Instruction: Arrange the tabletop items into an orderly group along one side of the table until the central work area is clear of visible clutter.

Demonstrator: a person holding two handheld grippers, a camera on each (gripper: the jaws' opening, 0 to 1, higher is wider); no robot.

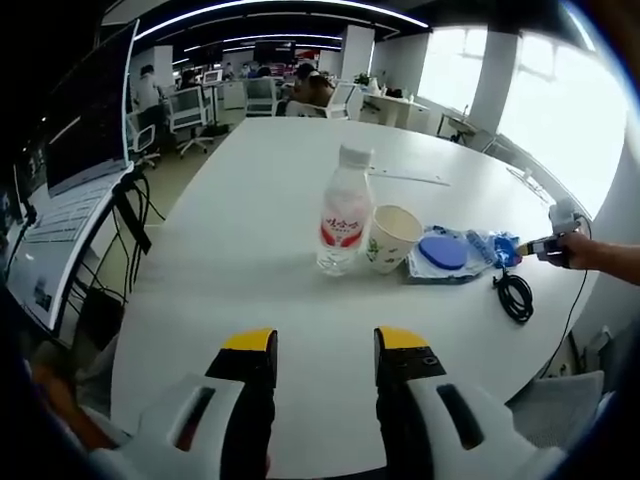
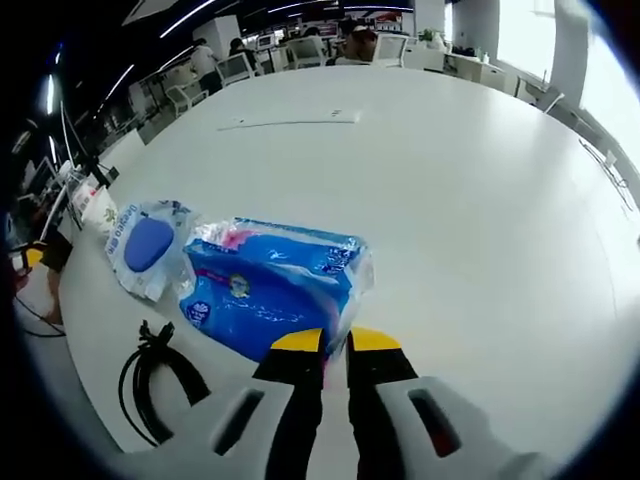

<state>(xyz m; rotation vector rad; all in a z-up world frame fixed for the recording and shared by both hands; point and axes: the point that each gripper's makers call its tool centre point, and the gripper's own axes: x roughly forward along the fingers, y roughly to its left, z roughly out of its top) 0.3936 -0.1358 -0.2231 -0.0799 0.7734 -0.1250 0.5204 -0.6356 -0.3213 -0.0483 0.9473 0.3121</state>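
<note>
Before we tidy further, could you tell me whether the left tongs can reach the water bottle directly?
Probably yes: the left tongs are open, the water bottle stands straight ahead, and bare table lies between them.

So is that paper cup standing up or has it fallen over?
Tilted, not fallen. In the left gripper view the paper cup leans with its open mouth angled up, beside the upright water bottle. Whether they touch, I cannot tell.

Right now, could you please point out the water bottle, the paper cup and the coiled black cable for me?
water bottle [image 1: 343,226]: left gripper view, on its red and white label.
paper cup [image 1: 390,239]: left gripper view, on its outer wall.
coiled black cable [image 2: 152,372]: right gripper view, on the loop's upper strand.
</note>
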